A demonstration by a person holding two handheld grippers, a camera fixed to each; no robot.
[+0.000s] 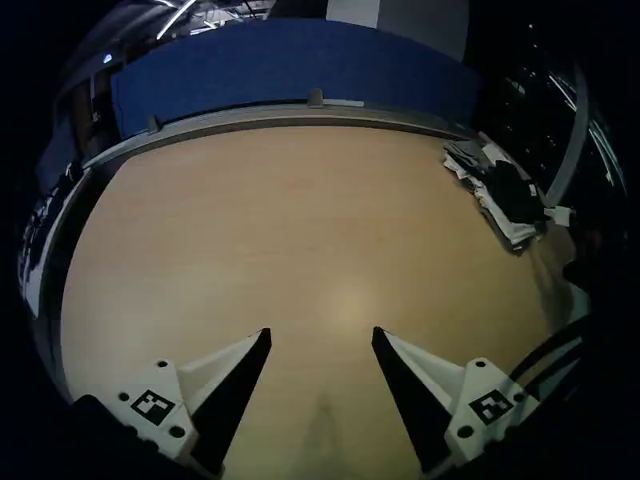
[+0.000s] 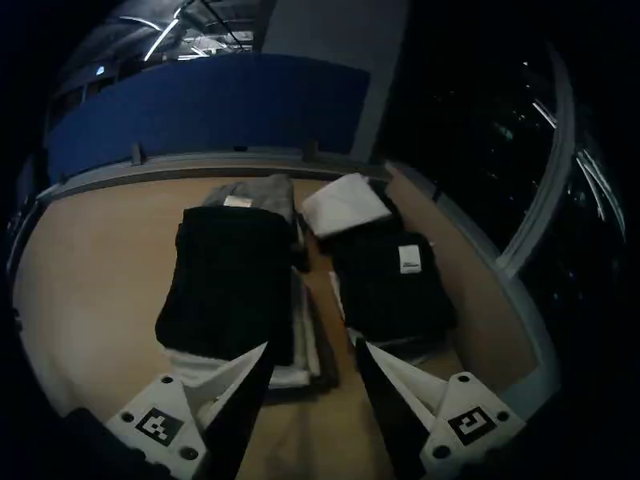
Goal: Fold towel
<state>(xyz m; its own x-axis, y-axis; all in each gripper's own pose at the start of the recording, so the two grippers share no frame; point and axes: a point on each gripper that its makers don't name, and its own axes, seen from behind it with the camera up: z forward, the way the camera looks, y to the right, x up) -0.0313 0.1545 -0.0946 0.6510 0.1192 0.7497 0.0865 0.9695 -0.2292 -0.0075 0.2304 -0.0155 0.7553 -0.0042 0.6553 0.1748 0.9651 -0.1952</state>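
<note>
White plastic wedges faced in black, the fingers of the left gripper (image 1: 320,330) stand spread over bare, pale wood-grain worktop (image 1: 280,224), with a rumpled pile of towels (image 1: 500,196) far off at its right edge. The fingers of the right gripper (image 2: 313,344) are likewise spread, holding nothing. Just beyond them lie folded stacks: a rectangular black towel (image 2: 228,280) on white ones, a labelled black towel (image 2: 384,292) beside it, then a white towel (image 2: 344,204) and a grey towel (image 2: 252,192) before a blue partition (image 2: 208,104).

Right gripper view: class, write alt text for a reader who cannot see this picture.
Two stacks of folded towels sit side by side on a wooden table, topped by a black towel and a labelled black towel, with a grey towel and a white towel behind. The right tool stands open in front, holding nothing.
</note>
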